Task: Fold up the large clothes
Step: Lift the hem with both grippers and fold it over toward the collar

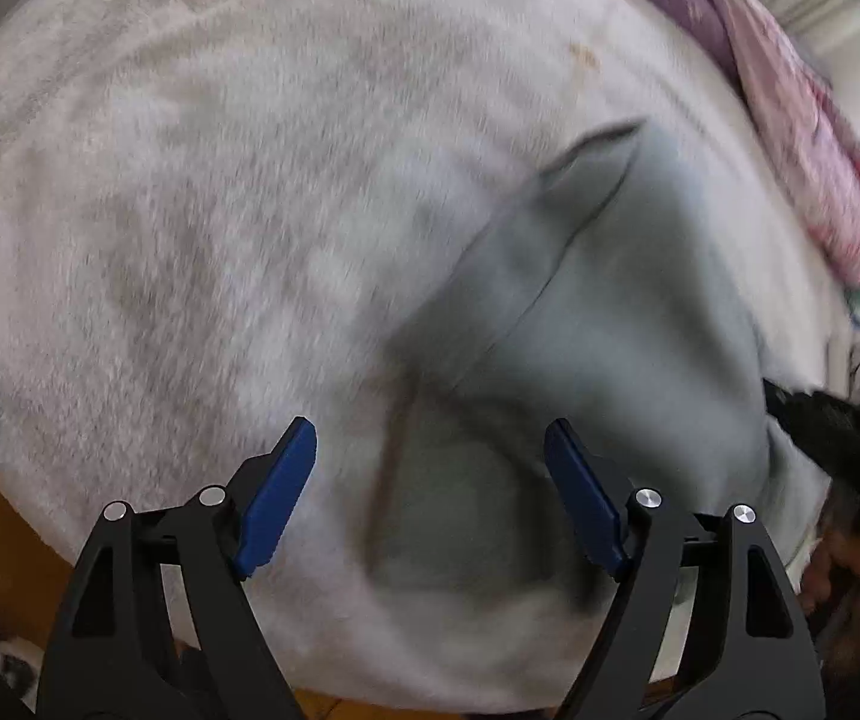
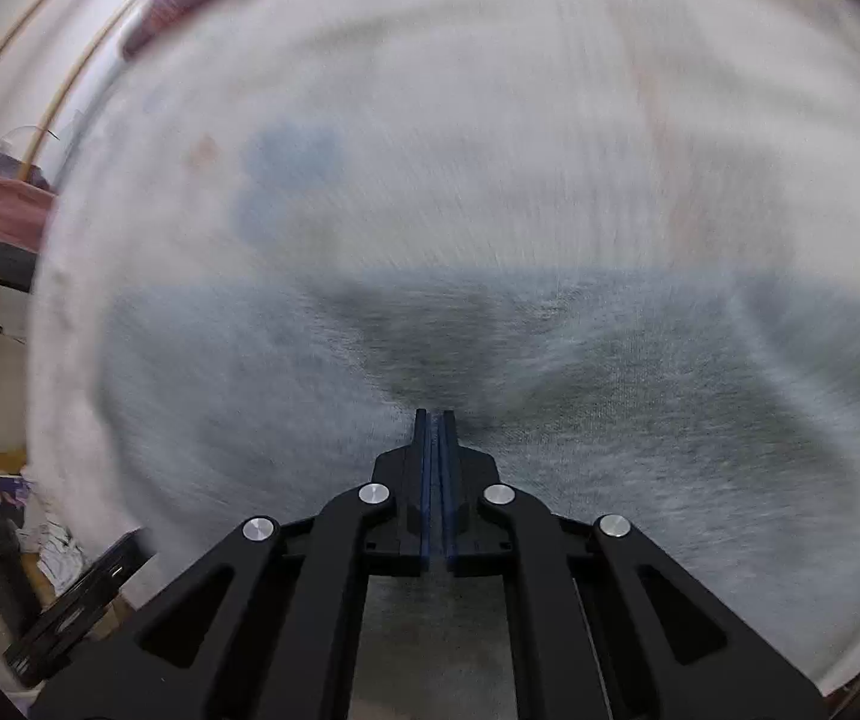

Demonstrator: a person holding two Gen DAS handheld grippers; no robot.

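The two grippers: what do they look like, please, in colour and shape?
Both look the same. The left gripper has black, angular linkage arms with triangular cut-outs, round silver pivot pins and flat blue finger pads. The right gripper has the same black arms, silver pins and blue pads. No cables or markings are visible.

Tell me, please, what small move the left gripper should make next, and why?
Probably lower the left gripper onto the grey-green garment and close: its jaws stand open above the cloth with nothing between them, while the right gripper is shut.
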